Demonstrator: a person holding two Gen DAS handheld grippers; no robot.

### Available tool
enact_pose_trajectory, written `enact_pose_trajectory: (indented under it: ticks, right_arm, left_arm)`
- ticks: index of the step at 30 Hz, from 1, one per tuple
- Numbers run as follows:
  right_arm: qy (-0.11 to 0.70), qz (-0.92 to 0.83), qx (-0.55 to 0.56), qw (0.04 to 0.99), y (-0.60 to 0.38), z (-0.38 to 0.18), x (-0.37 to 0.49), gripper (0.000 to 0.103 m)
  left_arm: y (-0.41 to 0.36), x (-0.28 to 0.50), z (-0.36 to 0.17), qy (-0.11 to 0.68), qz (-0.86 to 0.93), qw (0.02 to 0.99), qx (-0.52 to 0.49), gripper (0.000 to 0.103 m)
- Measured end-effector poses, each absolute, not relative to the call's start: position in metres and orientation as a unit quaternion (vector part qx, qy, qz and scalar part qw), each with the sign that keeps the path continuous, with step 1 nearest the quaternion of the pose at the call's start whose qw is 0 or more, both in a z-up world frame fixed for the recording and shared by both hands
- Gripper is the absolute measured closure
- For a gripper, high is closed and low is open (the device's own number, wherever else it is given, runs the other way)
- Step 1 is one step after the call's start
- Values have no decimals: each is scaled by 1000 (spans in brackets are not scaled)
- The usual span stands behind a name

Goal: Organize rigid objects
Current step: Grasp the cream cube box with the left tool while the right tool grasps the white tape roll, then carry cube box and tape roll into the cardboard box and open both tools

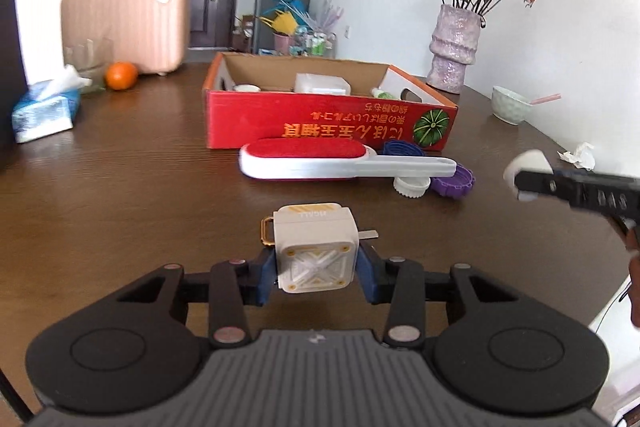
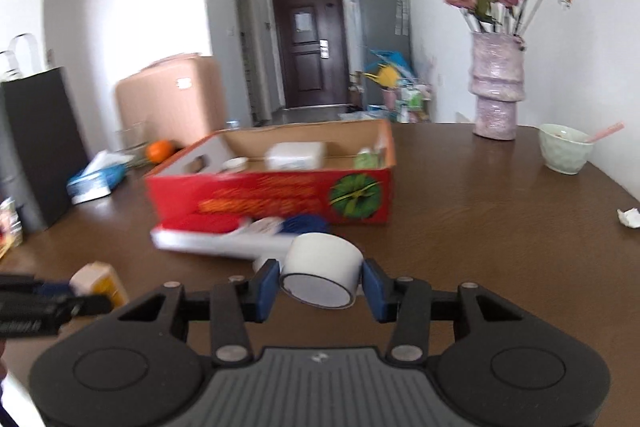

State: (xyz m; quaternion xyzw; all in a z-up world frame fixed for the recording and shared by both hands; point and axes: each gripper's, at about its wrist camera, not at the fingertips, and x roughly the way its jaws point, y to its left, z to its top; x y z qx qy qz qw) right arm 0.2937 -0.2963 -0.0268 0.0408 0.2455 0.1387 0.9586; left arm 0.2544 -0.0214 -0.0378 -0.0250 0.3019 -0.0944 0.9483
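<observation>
My left gripper (image 1: 316, 267) is shut on a white cube-shaped gadget (image 1: 314, 251) with a gold loop, held above the brown table. My right gripper (image 2: 320, 285) is shut on a white tape roll (image 2: 320, 269); it also shows at the right of the left wrist view (image 1: 528, 173). A red cardboard box (image 1: 320, 119) stands ahead with several white items inside. In front of it lie a red-and-white lint brush (image 1: 320, 159), a blue ring (image 1: 402, 149), a white cap (image 1: 412, 186) and a purple ring (image 1: 456, 183).
A pink vase (image 1: 454, 49) with dried roses and a pale bowl (image 1: 512, 105) stand at the back right. A tissue pack (image 1: 44, 111), an orange (image 1: 121, 75) and a pink suitcase (image 1: 128, 19) are at the back left. Crumpled paper (image 1: 580, 155) lies at the right.
</observation>
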Motion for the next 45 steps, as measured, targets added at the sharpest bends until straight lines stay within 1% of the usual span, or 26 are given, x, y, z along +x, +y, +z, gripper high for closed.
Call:
enact_pose_trajectory:
  ticks: [5,10,14,17,20,24,27,32,36,37,38,39,40,41,45]
  right_arm:
    - [244,155,53,956,-288,-28,254,58]
    - [241,149,64,957,-290,-28,235,58]
    - [234,150,64,958,-291,-22,233,59]
    - [230,154,61,959,-290,-12,248,58]
    - [218,168,52,960,-287,3,281,58]
    - [219,182,52,957,-284,28,363,58]
    - [260,186,52,946,-279,31,445,58]
    - [363,182,56,912,-272,11,574,58]
    - [412,154,12,898,-254,-9,644,58]
    - [417,149,14,897,-251,-13,656,58]
    - [414,140,14,899,-249,-14,668,52]
    - [407,132,10,904,-247,-13,675,48]
    - [392,122,11,912,-248,-10,679,42]
    - [373,115,16,921,-249,-5,679,38]
    - [338,127,21,932,-253,11,671,31]
  left_arm:
    - [-15,222,-25,294,-87,952,-20,62]
    - [-11,207,-13,278,-81,957,-18,62]
    - [-10,216,-4,270,-90,958,-20,62]
    - [-14,246,11,267,-105,958,-1,62]
    - [-14,304,34,280,-136,950,-5,62]
    - [-24,400,50,304,-118,945,28,62]
    - [-29,476,45,343,-109,933,28,62]
    - [-40,579,16,427,-99,898,34,62]
    - [-49,640,-10,468,-95,878,43,61]
    - [-49,653,-15,473,-95,875,33,58]
    - [-46,664,-17,473,-94,876,20,53]
    - [-44,669,-15,466,-88,880,11,53]
    - [-40,672,-11,451,-75,889,0,50]
    - [-36,673,-8,439,-69,896,-9,43]
    - [-23,664,6,417,-82,905,-17,35]
